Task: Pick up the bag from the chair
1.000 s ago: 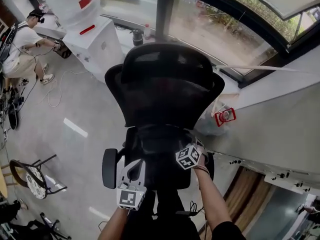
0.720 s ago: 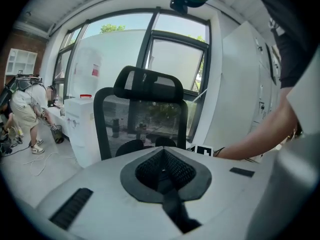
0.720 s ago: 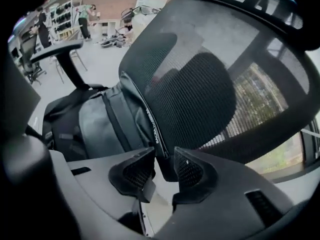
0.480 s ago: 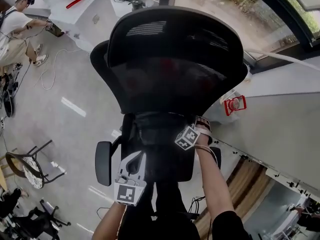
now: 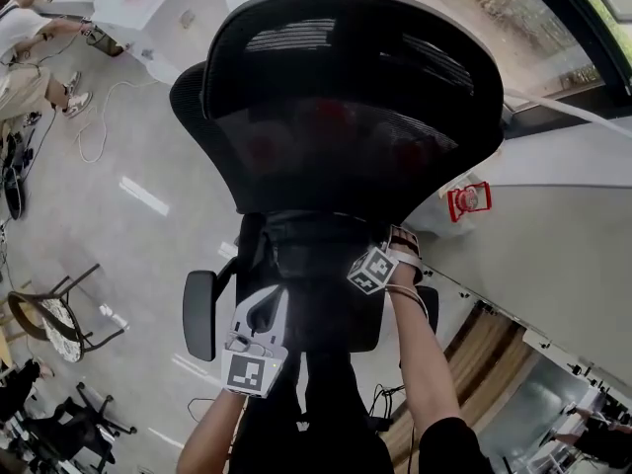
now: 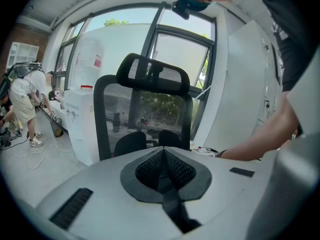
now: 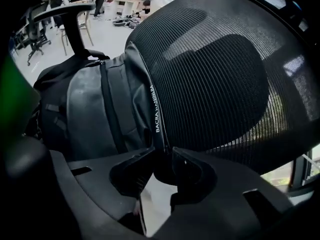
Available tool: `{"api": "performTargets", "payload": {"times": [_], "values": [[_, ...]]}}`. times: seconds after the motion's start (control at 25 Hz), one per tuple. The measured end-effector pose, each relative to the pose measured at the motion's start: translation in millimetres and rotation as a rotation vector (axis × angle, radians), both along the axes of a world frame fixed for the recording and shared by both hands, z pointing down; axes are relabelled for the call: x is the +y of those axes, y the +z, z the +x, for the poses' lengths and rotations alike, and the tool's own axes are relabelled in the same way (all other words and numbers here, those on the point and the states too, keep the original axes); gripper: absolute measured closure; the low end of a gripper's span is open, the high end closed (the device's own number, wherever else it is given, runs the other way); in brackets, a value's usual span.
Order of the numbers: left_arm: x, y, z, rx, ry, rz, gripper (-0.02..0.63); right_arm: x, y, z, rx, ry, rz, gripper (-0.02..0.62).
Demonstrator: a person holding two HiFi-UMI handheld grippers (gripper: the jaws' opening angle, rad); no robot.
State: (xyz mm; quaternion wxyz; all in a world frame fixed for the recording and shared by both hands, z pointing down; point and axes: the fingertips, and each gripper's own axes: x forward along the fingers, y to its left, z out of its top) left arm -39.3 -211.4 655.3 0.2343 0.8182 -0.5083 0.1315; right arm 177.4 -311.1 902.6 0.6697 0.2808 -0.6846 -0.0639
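The right gripper (image 7: 161,156) fingers pinch the bag (image 7: 90,114) lettered "BACRA"; left gripper (image 6: 162,156) fingers pressed together.

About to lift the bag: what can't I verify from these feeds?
Head view: the chair back hides the bag.
Right gripper view: the right gripper has its jaws at the bag's edge; grip unclear, dark on dark.
Left gripper view: bag behind the chair back; left gripper shut, empty.

1. A person (image 5: 24,39) in a white shirt sits at the upper left of the frame.
2. A white cable (image 5: 95,131) loops on the floor nearby.
3. A red-framed object (image 5: 468,200) lies at the right.
4. A small folding stool (image 5: 54,319) stands at the lower left.
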Motion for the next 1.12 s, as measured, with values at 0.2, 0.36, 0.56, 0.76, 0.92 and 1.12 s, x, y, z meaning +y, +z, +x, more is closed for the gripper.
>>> {"api": "performTargets", "payload": {"times": [0.2,0.36,0.56,0.76,0.92,1.12], "values": [[0,8,0,0.006,-0.005,-0.013,0.607,-6,0,-1,0.033,-0.038,0.015,0.521],[-4,25,3,-0.012,0.022,-0.049,0.607,-3,-1,-2,-0.006,-0.034,-0.036,0.553],[-24,51,12,-0.094,0.140,-0.048,0.575,2,-13,-8,-0.037,-0.062,-0.052,0.569],[-44,100,17,-0.288,0.313,-0.090,0.393,16,-31,-11,-0.066,-0.138,-0.044,0.572],[-67,133,14,-0.443,0.436,-0.092,0.371,30,-46,-14,-0.067,-0.222,-0.028,0.574],[-76,173,36,-0.657,0.755,-0.053,0.351,49,-58,-15,-0.078,-0.298,-0.015,0.575]]}}
